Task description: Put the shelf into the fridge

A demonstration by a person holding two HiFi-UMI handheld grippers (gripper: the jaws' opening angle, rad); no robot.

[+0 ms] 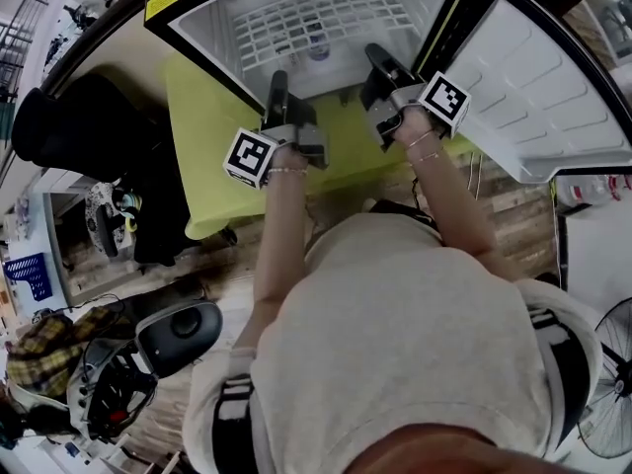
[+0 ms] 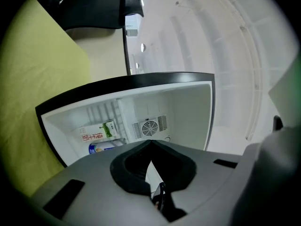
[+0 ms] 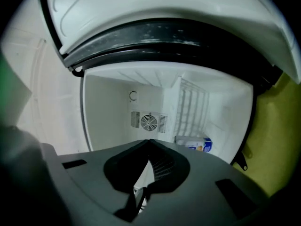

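The white wire shelf [image 1: 326,16] lies flat inside the open small fridge [image 1: 188,3], seen from above. My left gripper [image 1: 278,79] and right gripper [image 1: 376,57] reach to the shelf's front edge, side by side. Both sets of jaws are closed, tips meeting. In the right gripper view, wire grid [image 3: 163,166] shows in the gap behind the tips of the gripper [image 3: 149,141], and the shelf [image 3: 192,107] runs back into the fridge. In the left gripper view a white strip [image 2: 153,173] sits inside the closed gripper [image 2: 150,142].
The fridge door [image 1: 553,87] hangs open at right. A yellow-green cloth [image 1: 212,136] lies left of the fridge. Inside are a milk carton [image 2: 96,133], a blue can [image 2: 101,148] and a rear fan vent [image 3: 148,121]. A black chair [image 1: 69,126] stands left, a floor fan [image 1: 607,383] right.
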